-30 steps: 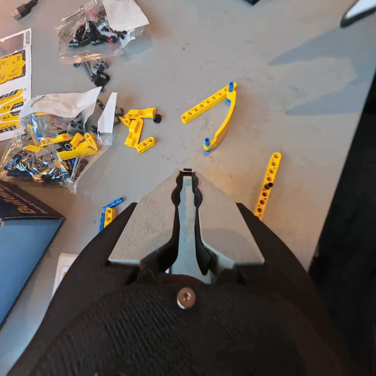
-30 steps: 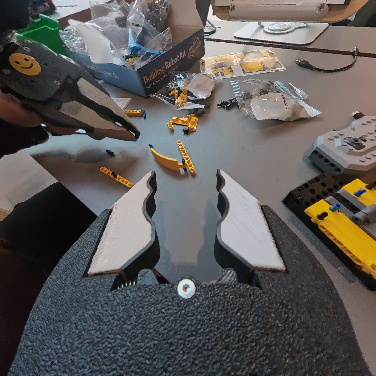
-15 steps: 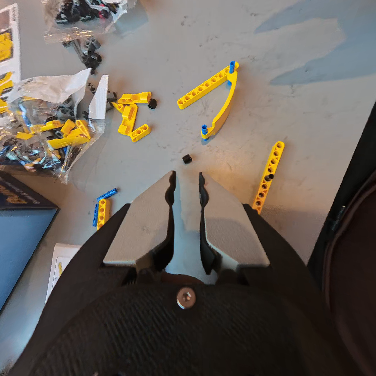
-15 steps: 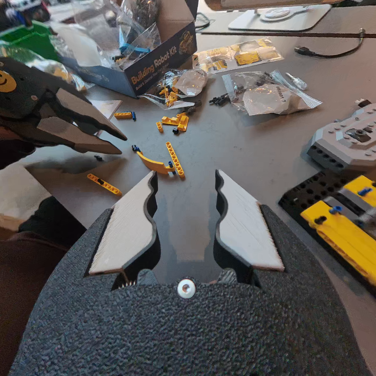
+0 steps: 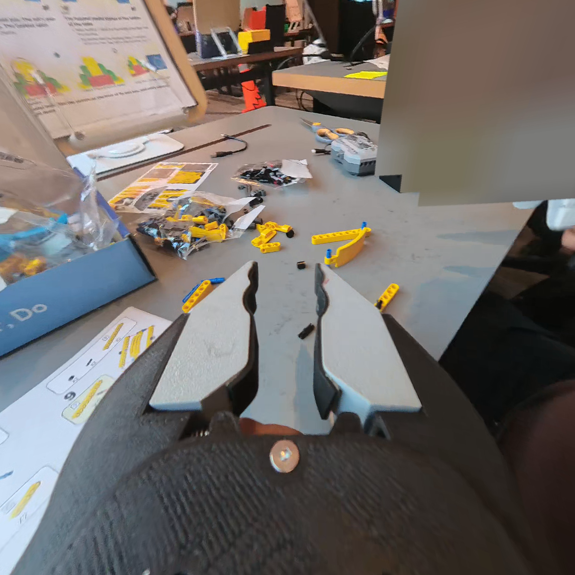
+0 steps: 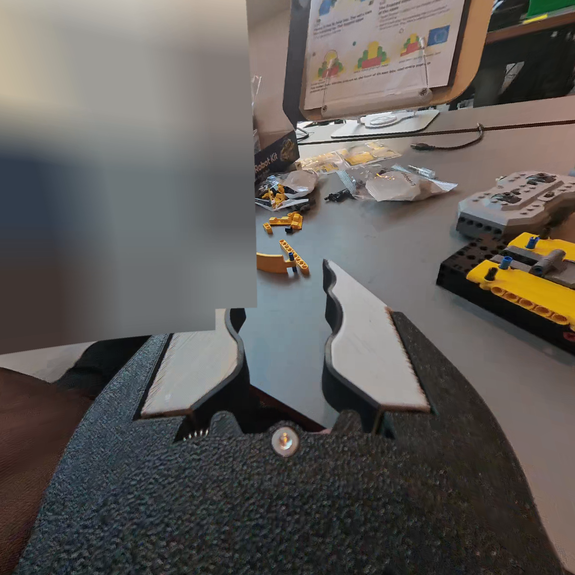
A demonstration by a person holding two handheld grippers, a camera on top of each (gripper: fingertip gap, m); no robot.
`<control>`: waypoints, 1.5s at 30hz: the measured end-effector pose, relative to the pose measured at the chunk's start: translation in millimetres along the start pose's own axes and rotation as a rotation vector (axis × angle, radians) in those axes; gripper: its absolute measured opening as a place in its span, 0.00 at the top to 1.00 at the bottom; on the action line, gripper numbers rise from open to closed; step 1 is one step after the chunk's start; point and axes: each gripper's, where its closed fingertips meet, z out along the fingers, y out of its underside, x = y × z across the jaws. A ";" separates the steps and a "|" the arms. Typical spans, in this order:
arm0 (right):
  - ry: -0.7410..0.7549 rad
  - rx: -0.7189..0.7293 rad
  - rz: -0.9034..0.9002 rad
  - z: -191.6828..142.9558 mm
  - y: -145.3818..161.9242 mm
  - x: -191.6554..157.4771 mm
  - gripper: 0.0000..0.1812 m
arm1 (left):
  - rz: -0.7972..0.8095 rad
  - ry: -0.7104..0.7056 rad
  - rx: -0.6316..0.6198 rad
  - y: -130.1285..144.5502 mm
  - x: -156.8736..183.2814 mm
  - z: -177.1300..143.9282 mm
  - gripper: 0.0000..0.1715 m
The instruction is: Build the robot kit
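My left gripper [image 5: 286, 270] is open and empty, low over the grey table [image 5: 420, 249]. A small black piece [image 5: 301, 265] lies on the table just beyond its fingertips. A black pin [image 5: 306, 330] lies between its fingers. A yellow curved panel joined to a yellow beam [image 5: 345, 242] lies ahead to the right; it also shows in the right wrist view [image 6: 292, 255]. My right gripper [image 6: 281, 289] is open and empty above the table's near edge. Its left fingertip is hidden behind a blurred patch.
A yellow beam with a black pin [image 5: 387, 295] lies right of the left gripper, a short yellow beam [image 5: 199, 291] to its left. Parts bags [image 5: 186, 230], a blue box [image 5: 71, 289] and a booklet [image 5: 93, 357] lie left. A yellow-and-black assembly [image 6: 513, 280] and a grey hub [image 6: 513, 202] sit right. My right gripper is the nearer one to the grey hub [image 6: 513, 202]: about 20 cm, against 35 cm. My left wrist view [image 5: 367, 148] looks at it from another angle.
My left gripper opened and let go of the small black piece, which now lies on the table. Both grippers drew back and tilted up. The right gripper stayed open.
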 end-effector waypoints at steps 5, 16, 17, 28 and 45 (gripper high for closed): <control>-0.052 -0.033 0.002 8.7 17.2 -4.0 0.72 | -0.003 -0.032 -0.050 6.6 -4.2 5.4 0.83; -0.101 -0.086 -0.035 -17.2 31.7 -46.8 0.72 | 0.037 -0.084 0.118 -12.8 1.2 -18.3 0.81; -0.100 -0.061 -0.059 -18.1 25.8 -52.9 0.73 | -0.012 -0.090 0.124 -10.9 9.6 -27.8 0.82; -0.047 -0.055 -0.165 -34.0 23.9 -73.4 0.74 | -0.143 0.047 -0.053 49.0 160.3 -139.5 0.86; -0.144 -0.082 -0.251 5.6 17.6 -94.7 0.74 | -0.158 -0.012 -0.062 99.5 136.2 -161.2 0.86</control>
